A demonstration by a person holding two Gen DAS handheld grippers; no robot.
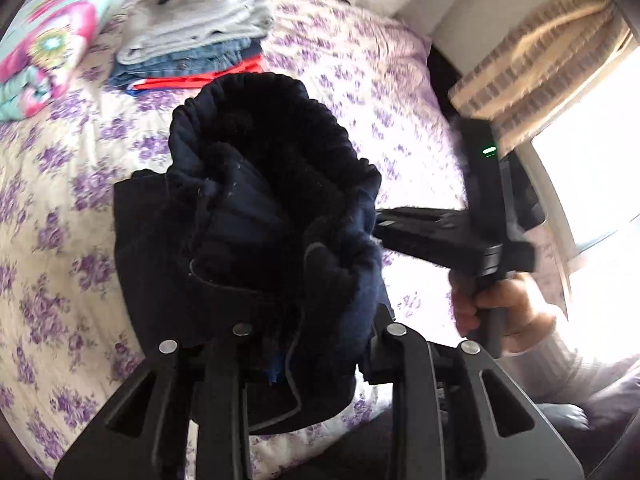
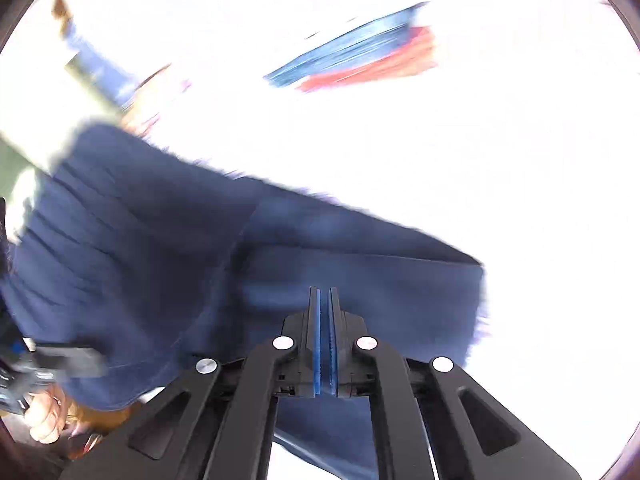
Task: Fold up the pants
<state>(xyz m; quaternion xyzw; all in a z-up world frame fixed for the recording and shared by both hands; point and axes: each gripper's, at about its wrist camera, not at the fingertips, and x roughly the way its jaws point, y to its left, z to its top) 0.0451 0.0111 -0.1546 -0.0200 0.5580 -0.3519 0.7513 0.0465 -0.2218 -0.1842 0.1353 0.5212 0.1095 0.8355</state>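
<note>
Dark navy pants [image 1: 260,208] hang bunched in front of the left wrist camera, their elastic waistband open toward it. My left gripper [image 1: 316,344] is shut on the pants; the cloth hides its fingertips. My right gripper [image 1: 384,228] shows at the right in the left wrist view, its fingers reaching to the edge of the pants. In the right wrist view the right gripper [image 2: 324,300] has its blue pads pressed together with nothing between them, just above the pants [image 2: 200,260], which lie blurred across the frame.
A bed with a purple-flowered cover [image 1: 72,216] lies below. A stack of folded clothes [image 1: 192,44] sits at the far side, also blurred in the right wrist view [image 2: 360,56]. A bright patterned pillow [image 1: 44,40] lies far left. A window with a curtain [image 1: 552,64] is at the right.
</note>
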